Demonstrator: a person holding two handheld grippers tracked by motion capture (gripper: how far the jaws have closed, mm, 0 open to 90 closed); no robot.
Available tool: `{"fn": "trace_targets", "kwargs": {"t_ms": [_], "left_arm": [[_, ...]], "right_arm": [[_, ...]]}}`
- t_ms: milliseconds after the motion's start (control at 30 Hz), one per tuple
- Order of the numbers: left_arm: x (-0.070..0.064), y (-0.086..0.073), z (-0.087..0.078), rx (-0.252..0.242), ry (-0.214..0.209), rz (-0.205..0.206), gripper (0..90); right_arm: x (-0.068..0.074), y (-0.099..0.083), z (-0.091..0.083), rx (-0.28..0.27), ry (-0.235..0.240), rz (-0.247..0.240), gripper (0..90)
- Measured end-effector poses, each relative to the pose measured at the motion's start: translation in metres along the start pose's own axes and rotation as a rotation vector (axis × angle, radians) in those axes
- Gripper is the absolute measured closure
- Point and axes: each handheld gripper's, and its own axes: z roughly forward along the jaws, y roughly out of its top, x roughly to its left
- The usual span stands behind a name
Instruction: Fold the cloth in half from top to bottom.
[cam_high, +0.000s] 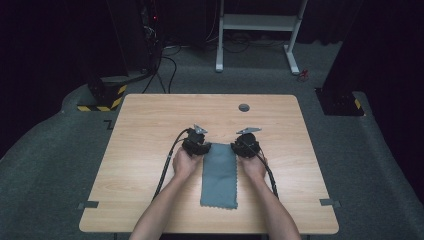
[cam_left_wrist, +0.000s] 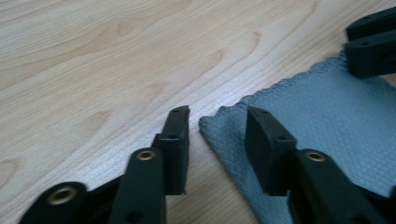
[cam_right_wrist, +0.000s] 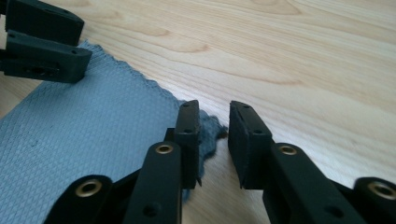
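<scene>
Grey cloth (cam_high: 219, 174) lies flat mid-tabletop (cam_high: 150, 150); our left tongs (cam_left_wrist: 217, 126) and right tongs (cam_right_wrist: 214, 122) gape released, straddling its 12 o'clock corners, a detail the high view blurs.

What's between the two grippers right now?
The far end of the grey cloth, flat on the table. In the high view the left gripper sits at its far-left corner and the right gripper at its far-right, both with jaws open.
</scene>
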Motion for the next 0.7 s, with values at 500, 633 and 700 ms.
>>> {"fn": "trace_targets", "kwargs": {"t_ms": [500,633,700], "left_arm": [[0.007,0.006,0.003,0.02,-0.097,-0.018,89.0],[0.009,0.006,-0.003,-0.012,-0.118,-0.045,89.1],[0.008,0.008,-0.008,-0.014,-0.118,-0.034,89.1]], "right_arm": [[-0.004,0.0,-0.002,-0.016,0.056,-0.01,89.3],[-0.004,0.002,-0.007,-0.028,0.061,-0.009,89.4],[-0.003,0.003,-0.009,-0.028,0.061,-0.017,89.4]]}}
